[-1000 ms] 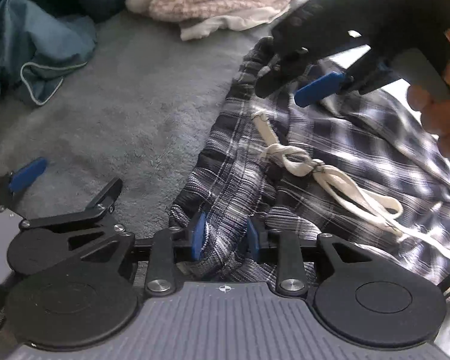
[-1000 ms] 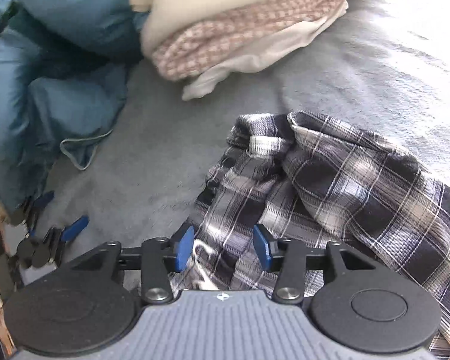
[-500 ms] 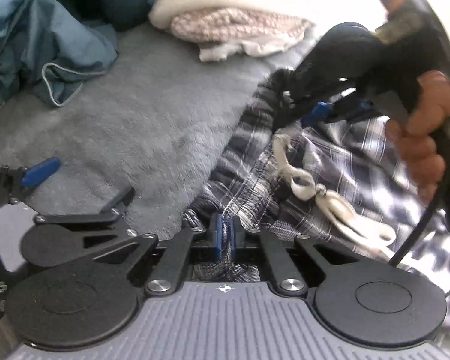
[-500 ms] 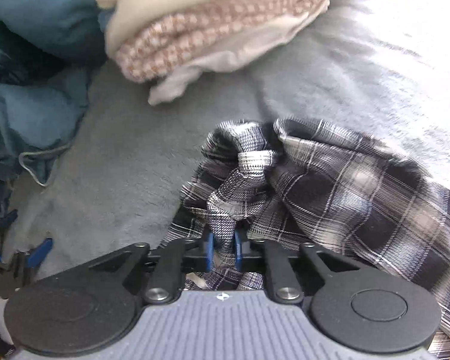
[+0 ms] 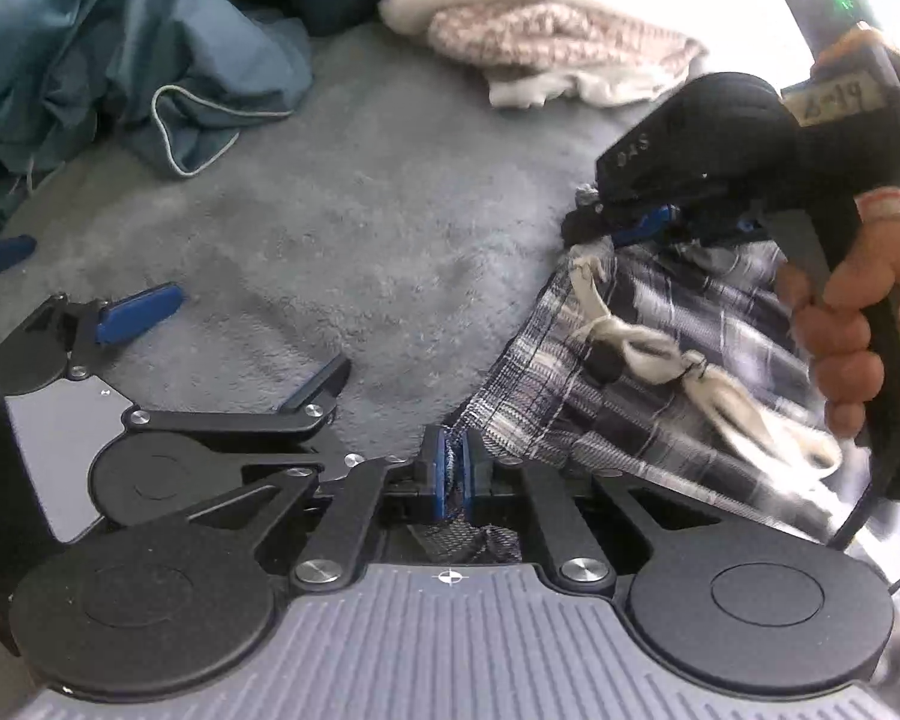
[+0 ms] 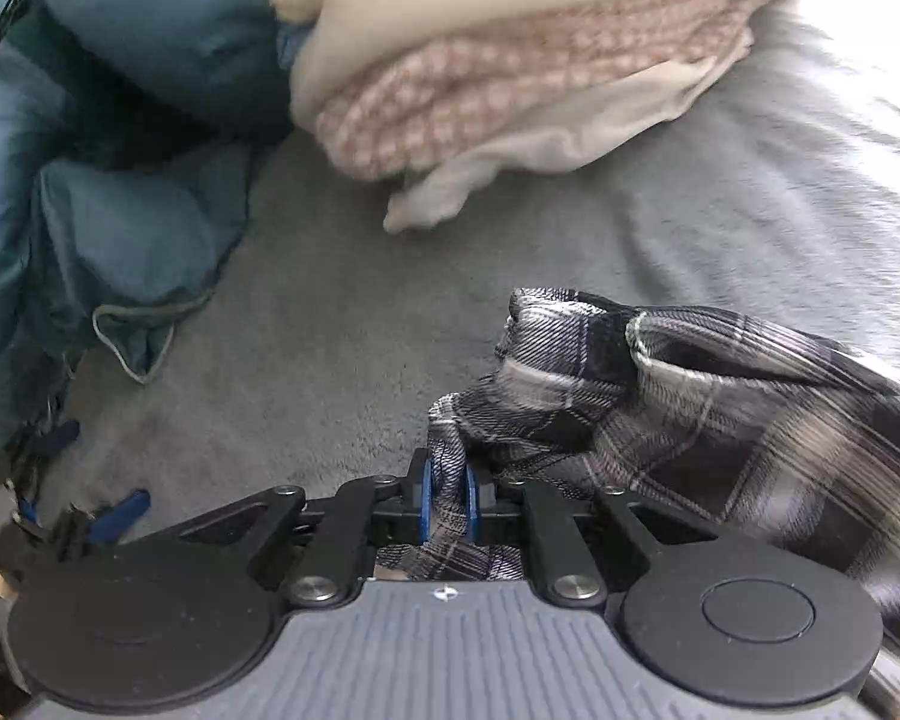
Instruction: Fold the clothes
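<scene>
Black-and-white plaid trousers with a knotted white drawstring lie on a grey fleece cover. My left gripper pinches the near edge of the waistband between its blue pads, and its jaws are opening slightly with the cloth still pressed. In the right wrist view, my right gripper is shut on a bunched fold of the same plaid trousers. From the left wrist view, that right gripper grips the far waistband end, held by a person's hand.
A blue quilted cover is heaped at the back left. A folded cream and pink pile sits at the back. Another black gripper with blue pads lies on the cover at the left.
Both grippers went from open around the waistband to shut on it. The right gripper and the hand shifted right and nearer, and the plaid cloth bunched and pulled taut between them.
</scene>
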`<act>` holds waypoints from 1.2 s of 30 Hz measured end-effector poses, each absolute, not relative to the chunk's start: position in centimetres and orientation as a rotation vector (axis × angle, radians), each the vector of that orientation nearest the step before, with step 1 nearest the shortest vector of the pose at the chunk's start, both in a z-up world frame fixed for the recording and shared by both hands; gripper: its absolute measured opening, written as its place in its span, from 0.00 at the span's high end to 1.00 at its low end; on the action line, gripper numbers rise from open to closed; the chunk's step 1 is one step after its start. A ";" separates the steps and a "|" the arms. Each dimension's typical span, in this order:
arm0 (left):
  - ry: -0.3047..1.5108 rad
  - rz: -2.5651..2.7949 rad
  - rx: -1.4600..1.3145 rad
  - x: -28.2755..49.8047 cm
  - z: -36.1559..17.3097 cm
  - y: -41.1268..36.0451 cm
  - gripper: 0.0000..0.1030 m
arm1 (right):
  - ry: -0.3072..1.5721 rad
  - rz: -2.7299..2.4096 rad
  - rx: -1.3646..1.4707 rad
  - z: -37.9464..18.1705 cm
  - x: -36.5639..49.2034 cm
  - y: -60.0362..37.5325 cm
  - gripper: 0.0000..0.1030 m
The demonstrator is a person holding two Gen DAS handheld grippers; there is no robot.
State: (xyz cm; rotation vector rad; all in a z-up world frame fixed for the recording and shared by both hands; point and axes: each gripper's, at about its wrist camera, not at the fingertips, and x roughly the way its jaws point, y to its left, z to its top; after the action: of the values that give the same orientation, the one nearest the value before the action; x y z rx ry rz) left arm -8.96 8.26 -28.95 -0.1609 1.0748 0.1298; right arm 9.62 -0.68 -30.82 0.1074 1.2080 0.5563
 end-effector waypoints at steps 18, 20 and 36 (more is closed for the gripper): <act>0.987 0.217 -0.050 -8.0 -25.2 6.6 0.89 | 0.967 0.389 -0.006 -21.8 5.2 -15.9 0.40; 0.960 0.206 -0.071 -7.4 -24.4 6.6 0.88 | 0.925 0.243 -0.102 -21.2 3.8 -18.9 0.42; 0.995 0.056 -0.222 -1.6 -25.4 0.2 0.79 | 1.129 -0.135 0.087 -20.6 -12.9 -36.8 0.43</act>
State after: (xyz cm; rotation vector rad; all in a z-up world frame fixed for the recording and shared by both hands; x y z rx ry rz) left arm -1.63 0.20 -25.38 -0.2224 0.9951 0.0557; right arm -12.95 -36.81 -20.61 0.0873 1.1295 -0.1348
